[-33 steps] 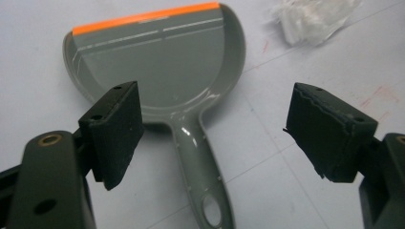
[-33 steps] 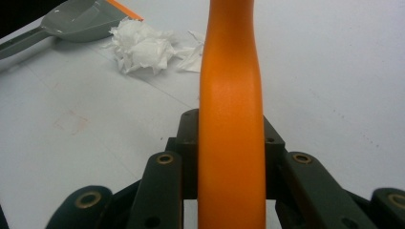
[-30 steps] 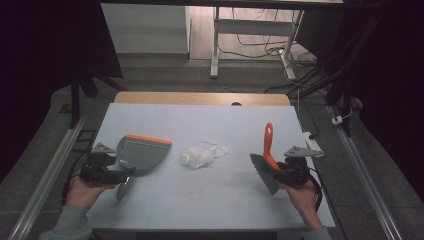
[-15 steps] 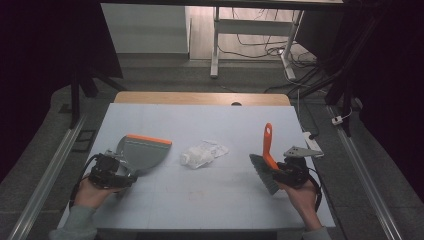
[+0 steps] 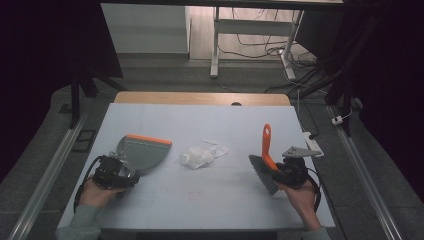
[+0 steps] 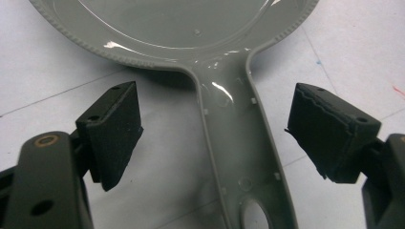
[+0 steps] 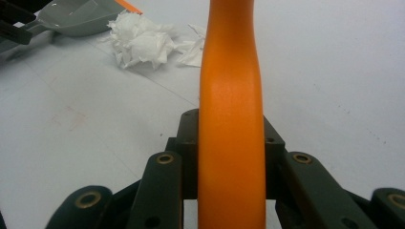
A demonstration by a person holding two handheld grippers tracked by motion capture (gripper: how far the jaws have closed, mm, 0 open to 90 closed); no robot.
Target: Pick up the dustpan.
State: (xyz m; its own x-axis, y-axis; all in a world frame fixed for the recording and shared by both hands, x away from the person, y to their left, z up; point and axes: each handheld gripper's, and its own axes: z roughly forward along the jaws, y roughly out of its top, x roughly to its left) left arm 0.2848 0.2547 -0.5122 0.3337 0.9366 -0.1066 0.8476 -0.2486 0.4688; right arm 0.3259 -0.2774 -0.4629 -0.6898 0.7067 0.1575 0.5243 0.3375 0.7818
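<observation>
Crumpled tissue (image 5: pixel 202 154) lies near the middle of the desk (image 5: pixel 210 210), between a grey dustpan (image 5: pixel 142 152) toward the left edge and a brush (image 5: pixel 265 160) toward the right edge. The left tongs (image 6: pixel 212 138) stand wide, one jaw on each side of the dustpan handle (image 6: pixel 239 157) and neither touching it; the pan lies flat on the desk, its orange lip toward the far edge. The right tongs (image 7: pixel 230 191) are clamped on the brush's orange handle (image 7: pixel 230 109), bristles down by the hand.

Judgement: the step in hand is taking hold of the dustpan. The jaws should close squarely across the handle, well back from the scoop, so that the pan neither twists nor tips when lifted. A grip too near the handle's end risks it pivoting.
</observation>
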